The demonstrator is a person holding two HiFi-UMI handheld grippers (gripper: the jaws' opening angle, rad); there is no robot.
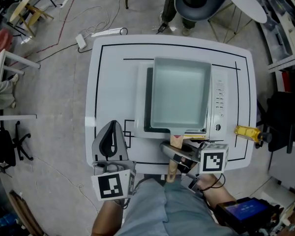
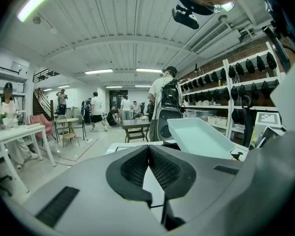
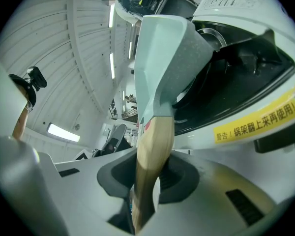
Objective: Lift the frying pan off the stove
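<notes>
— Step?
— Grip. My right tool point(image 3: 147, 181) pinches wooden handle point(image 3: 155, 146) at 6 o'clock of frying pan point(image 1: 179, 93), pan on stove point(image 1: 219, 102). Left tool point(image 2: 148, 154) pressed together, empty.
— Next?
— Level lift, firm wrist, I judge.

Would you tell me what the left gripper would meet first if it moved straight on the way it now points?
Probably nothing: the left gripper points across the table, left of the stove and frying pan; its height is hard to judge.
</notes>
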